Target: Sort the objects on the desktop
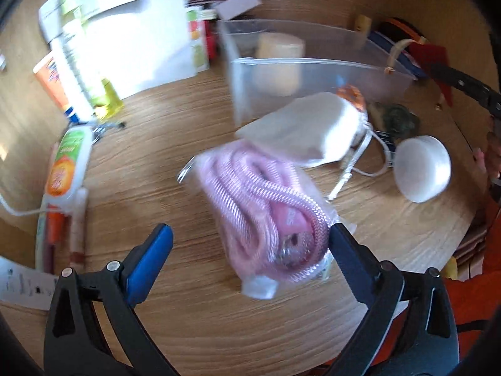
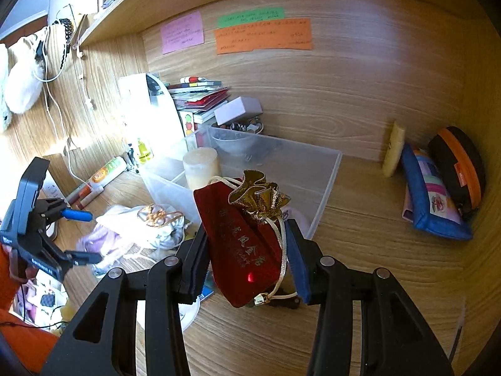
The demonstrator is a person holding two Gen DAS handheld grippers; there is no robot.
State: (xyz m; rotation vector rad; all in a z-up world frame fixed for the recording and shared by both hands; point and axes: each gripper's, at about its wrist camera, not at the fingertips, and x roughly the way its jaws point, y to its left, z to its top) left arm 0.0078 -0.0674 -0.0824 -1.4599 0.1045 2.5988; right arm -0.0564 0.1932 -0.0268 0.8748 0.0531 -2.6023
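On the wooden desk (image 1: pixel 175 119), our left gripper (image 1: pixel 250 238) is wide apart over the bagged pink cable (image 1: pixel 260 206). Our right gripper (image 2: pixel 247 250) squeezes the red pouch (image 2: pixel 241 244). We should drop it gently into the clear bin (image 2: pixel 325 181).

The red velvet pouch (image 2: pixel 241 244) bears a column of gold Chinese characters, too small to read surely. Handwriting on the pink note (image 2: pixel 182 32), green note (image 2: pixel 250 17) and orange note (image 2: pixel 263 35) on the back panel is illegible.
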